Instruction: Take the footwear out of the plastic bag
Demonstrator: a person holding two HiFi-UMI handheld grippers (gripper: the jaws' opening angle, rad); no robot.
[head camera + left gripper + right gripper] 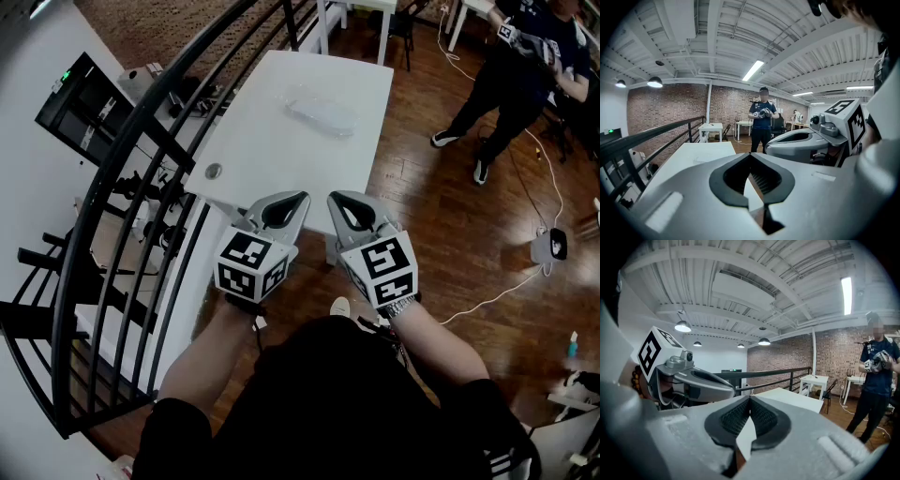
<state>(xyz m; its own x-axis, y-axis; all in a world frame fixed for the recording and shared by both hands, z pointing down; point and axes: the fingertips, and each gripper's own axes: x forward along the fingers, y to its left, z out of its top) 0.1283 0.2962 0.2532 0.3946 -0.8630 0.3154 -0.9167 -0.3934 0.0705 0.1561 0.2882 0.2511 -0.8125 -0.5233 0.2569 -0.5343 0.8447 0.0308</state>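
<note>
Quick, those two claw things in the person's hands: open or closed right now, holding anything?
Left gripper: closed, holding nothing.
Right gripper: closed, holding nothing.

Left tongs (pixel 303 199), right tongs (pixel 331 197): grey, black-lined; 2 marker cubes (pixel 251 264); black shirt (pixel 328 403).

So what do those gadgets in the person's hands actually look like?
The left gripper and right gripper are light grey plastic shells tapering to two jaws lined with black ribbed pads. Each carries a white cube printed with black square markers. The person wears a black short-sleeved top and a metallic band on the right wrist.
</note>
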